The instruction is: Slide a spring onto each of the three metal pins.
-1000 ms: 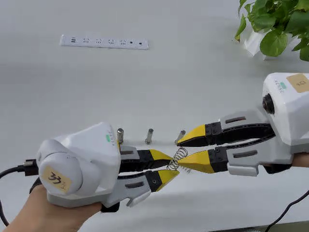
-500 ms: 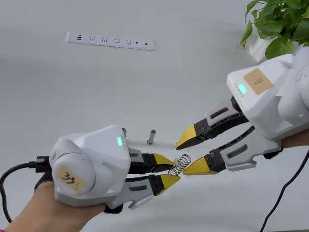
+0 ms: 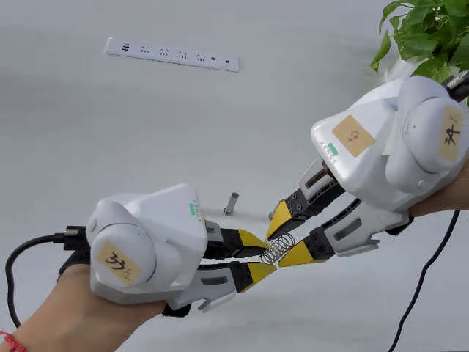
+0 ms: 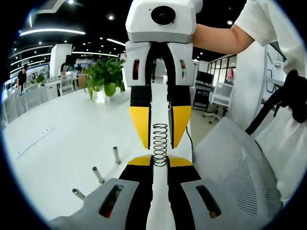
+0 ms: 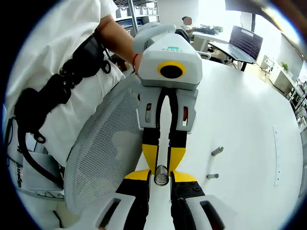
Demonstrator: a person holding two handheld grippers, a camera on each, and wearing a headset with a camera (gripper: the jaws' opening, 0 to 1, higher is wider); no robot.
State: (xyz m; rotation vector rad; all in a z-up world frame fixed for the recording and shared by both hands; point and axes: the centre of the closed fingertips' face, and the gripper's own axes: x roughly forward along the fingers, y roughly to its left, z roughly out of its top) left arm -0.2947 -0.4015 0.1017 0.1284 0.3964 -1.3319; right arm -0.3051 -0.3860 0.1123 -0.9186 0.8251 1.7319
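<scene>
A small steel spring hangs in the air between the two grippers. My left gripper, lower left, is shut on one end of it. From the upper right my right gripper comes in open, its yellow fingers on either side of the spring's free end. Three bare metal pins stand on the white table. One pin stands just behind the grippers, and two pins lie to the right in the right gripper view.
A white power strip lies at the table's far side and a potted plant stands at the far right corner. Black cables trail from both grippers. A grey mesh chair is by the person's body.
The right gripper has tilted steeply down and moved closer to the left one, its jaws narrowing around the spring. The left gripper still grips the spring.
</scene>
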